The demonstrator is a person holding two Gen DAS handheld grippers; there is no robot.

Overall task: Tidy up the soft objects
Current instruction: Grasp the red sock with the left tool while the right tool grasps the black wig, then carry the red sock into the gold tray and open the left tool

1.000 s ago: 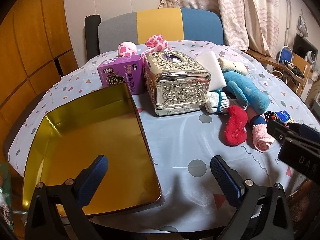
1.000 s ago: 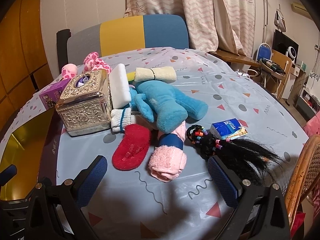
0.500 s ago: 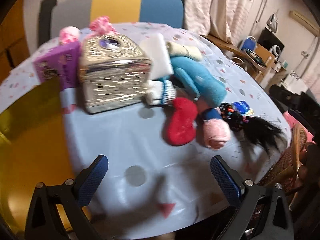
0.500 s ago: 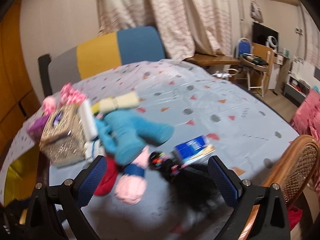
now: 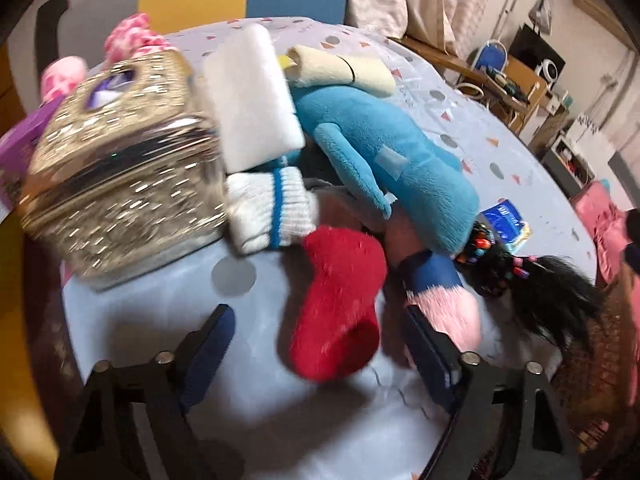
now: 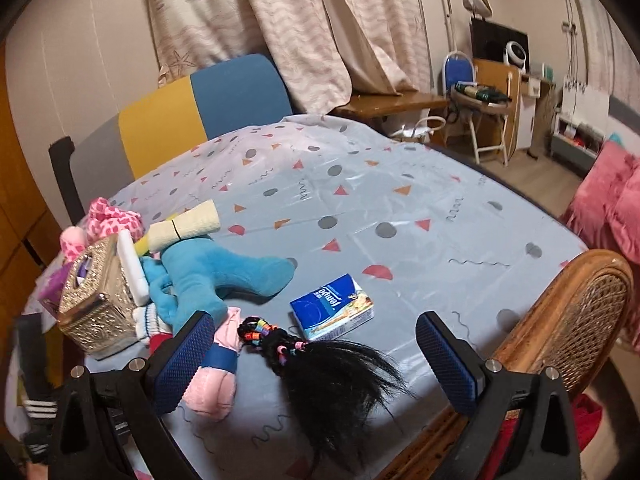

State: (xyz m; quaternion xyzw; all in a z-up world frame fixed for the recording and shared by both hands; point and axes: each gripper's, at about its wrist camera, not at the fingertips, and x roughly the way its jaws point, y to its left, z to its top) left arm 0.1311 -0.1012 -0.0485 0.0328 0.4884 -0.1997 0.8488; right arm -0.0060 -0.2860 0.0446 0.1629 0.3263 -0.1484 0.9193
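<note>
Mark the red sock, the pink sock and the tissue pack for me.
red sock (image 5: pixel 340 300), left wrist view, mid-foot.
pink sock (image 6: pixel 212 390), right wrist view, pink toe end.
tissue pack (image 6: pixel 332 312), right wrist view, blue top face.

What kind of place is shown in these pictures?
Probably a room in a home: curtains over the wall, a dining-style table with a patterned plastic cloth, and a rattan chair beside it.

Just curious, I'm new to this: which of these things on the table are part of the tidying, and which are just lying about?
Part of the job: red sock, pink sock, white sock, blue plush toy.

Just lying about: silver tissue box, tissue packet, black hairpiece.
</note>
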